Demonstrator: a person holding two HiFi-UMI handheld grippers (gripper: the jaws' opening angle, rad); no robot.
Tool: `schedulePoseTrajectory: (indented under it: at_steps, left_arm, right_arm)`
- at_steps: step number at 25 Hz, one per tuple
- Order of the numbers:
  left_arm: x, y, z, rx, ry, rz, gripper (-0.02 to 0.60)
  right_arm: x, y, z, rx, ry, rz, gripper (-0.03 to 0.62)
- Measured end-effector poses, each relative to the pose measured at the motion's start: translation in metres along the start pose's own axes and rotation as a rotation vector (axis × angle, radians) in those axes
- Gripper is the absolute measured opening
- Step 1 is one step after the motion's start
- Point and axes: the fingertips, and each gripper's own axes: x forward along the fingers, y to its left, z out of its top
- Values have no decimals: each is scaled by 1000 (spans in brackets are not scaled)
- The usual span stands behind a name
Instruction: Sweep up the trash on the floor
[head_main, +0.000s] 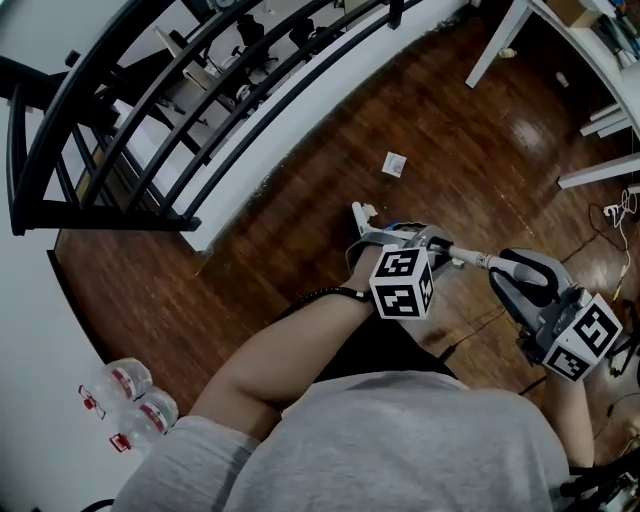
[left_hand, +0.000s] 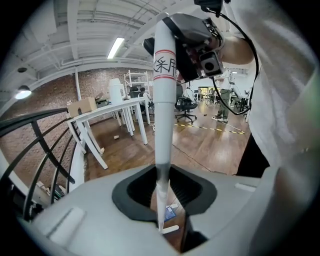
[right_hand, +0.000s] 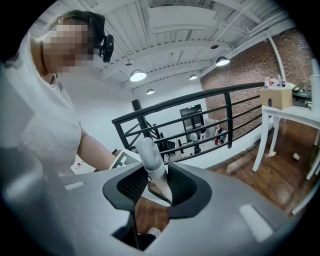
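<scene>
While the head view shows the left gripper (head_main: 415, 245) and right gripper (head_main: 503, 268) close together on one white broom handle (head_main: 468, 257), only the gripper views show the grip itself. In the left gripper view, the left gripper (left_hand: 162, 200) has its jaws pressed onto the handle (left_hand: 164, 100), which rises to a red-edged label (left_hand: 165, 65) and the right gripper above it. In the right gripper view, the right gripper (right_hand: 157, 185) pinches the handle's rounded end (right_hand: 149, 156).

A scrap of paper trash (head_main: 394, 164) lies on the dark wood floor (head_main: 470, 130), ahead of the grippers and well apart from them; only the head view shows it. That view alone also shows water bottles (head_main: 130, 395) by the wall. The black railing (head_main: 150, 130) appears in all three views.
</scene>
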Motion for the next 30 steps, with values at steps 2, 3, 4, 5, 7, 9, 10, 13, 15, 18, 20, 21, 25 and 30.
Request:
schedulePoseTrajectory:
  at_steps: [2,3,4,5,7,9,10,13,15,18,20,21,25,30]
  left_arm:
    - [-11,-1,-3,-2,2,21,77]
    - [-17,-3,-5,-2,3,30,78]
    - [-24,-5,-7,-2,5,39,78]
    - [-31,-8,-10,-1,9,48,78]
    - [-45,-13,-15,-4,16,65,78]
    - [-60,-20,-23,-14,24,81,78]
    - [-67,-23,-28,-19,28,90,78]
    - [-89,-33,-46,-40,46,116,78]
    - [-104,-41,-59,-60,58,133,78]
    - [-122,-53,-76,-91,80,156,78]
    - [-136,-58,-87,-113,95,173,80]
    - [-143,-61,-92,-124,102,182,80]
    - [-154,-66,-100,-159,145,215,81]
    - [-134,-59,-121,-230,187,240,80]
  right_arm:
    - [5,11,5,-18,-4,16,121]
    - [8,18,7,-24,-8,24,121]
    - [10,25,8,-30,-12,33,123]
    - [12,33,10,-36,-15,40,123]
    - [17,47,12,-43,-20,54,123]
    - [23,63,13,-46,-23,71,123]
    - [27,70,13,-48,-25,81,123]
    - [41,92,12,-53,-26,115,123]
    - [52,108,10,-57,-22,140,121]
    - [64,128,6,-64,-16,191,121]
    - [74,142,7,-74,-11,231,121]
    - [79,149,8,-82,-6,250,123]
    - [84,159,8,-112,2,322,121]
    - [97,135,-12,-107,17,383,121]
